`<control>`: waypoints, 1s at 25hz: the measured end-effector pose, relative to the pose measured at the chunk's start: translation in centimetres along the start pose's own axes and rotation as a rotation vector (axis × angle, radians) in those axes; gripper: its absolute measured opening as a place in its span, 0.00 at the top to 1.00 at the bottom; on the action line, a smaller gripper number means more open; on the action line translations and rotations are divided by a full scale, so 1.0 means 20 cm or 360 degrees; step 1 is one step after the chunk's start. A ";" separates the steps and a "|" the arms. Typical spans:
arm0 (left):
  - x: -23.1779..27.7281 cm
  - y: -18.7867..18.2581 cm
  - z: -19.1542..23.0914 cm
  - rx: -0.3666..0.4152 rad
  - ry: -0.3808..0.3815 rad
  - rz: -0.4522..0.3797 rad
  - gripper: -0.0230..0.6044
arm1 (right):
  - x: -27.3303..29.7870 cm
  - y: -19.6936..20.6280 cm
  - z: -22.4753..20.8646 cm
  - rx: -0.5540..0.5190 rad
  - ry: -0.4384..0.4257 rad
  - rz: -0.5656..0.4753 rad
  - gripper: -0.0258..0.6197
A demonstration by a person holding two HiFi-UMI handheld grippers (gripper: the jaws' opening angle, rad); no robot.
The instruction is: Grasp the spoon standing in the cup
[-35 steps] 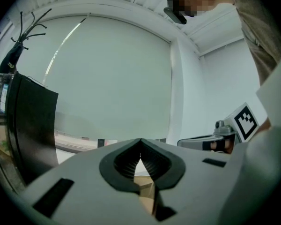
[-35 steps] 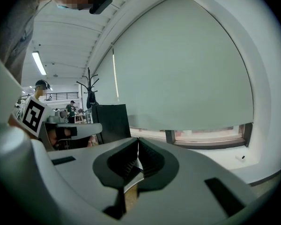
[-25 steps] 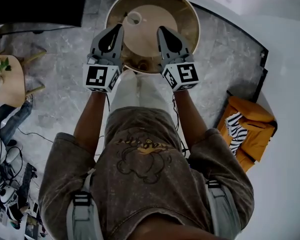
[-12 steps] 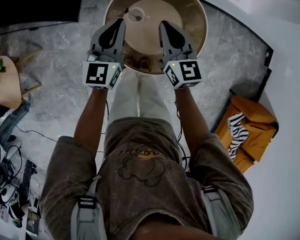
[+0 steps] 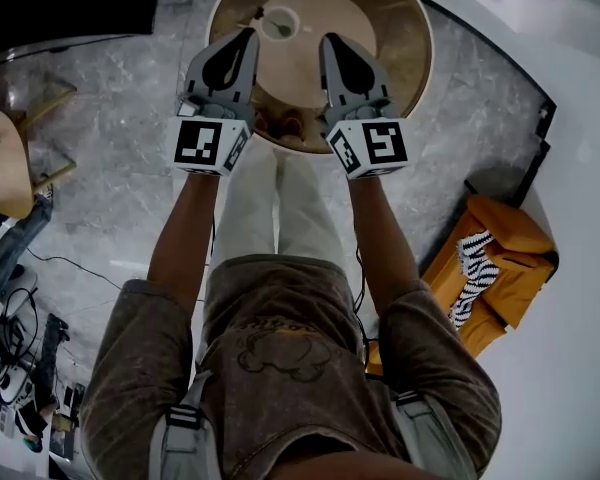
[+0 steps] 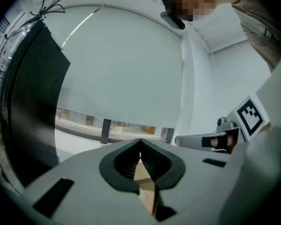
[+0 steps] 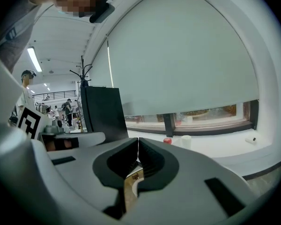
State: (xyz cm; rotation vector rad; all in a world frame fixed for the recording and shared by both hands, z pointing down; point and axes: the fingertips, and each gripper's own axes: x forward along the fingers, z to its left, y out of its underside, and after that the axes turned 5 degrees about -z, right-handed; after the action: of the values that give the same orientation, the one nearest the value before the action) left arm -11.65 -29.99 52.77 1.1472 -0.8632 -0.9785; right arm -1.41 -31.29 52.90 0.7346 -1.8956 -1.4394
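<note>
While both pairs of fingers are pressing fully together with nothing between them, the left gripper [image 5: 248, 35] and the right gripper [image 5: 330, 40] are showing side by side over the near part of a round wooden worktop [image 5: 395, 43] in the head view. The left gripper view is showing its fingers [image 6: 124, 162] meeting at the tips. The right gripper view is showing the same closed state for its fingers [image 7: 122, 161].

Task item: one spoon [image 5: 264, 16] is standing in one cup [image 5: 293, 28].
- The spoon is appearing as a thin, dark handle. It is leaning over the cup's rim, away from the right fingers.
- The cup is appearing small, round and white from above.
- The cup is sitting on the worktop just beside the tips of the left fingers, slightly beyond them and toward the right fingers.
- The cup is standing clearly apart from the right fingers.

Count: two grippers, each carrying one marker cube [image 5: 205, 144].
</note>
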 end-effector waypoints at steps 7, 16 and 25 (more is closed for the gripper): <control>0.01 0.15 0.09 -0.0005 0.0007 0.0035 0.94 | 0.04 0.12 -0.02 -0.0017 0.0034 0.0026 0.93; 0.06 0.26 0.07 -0.0094 0.0099 0.0090 0.66 | 0.04 0.22 -0.02 0.0006 0.0026 0.0073 0.93; 0.11 0.42 0.17 -0.0113 -0.0024 0.0220 0.55 | 0.06 0.25 -0.01 0.0024 0.0008 0.0096 0.93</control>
State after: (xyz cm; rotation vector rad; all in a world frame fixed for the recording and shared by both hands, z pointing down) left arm -12.54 -32.11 61.81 1.0073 -0.9007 -0.8979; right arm -2.23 -31.18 57.96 0.6817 -1.9106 -1.3867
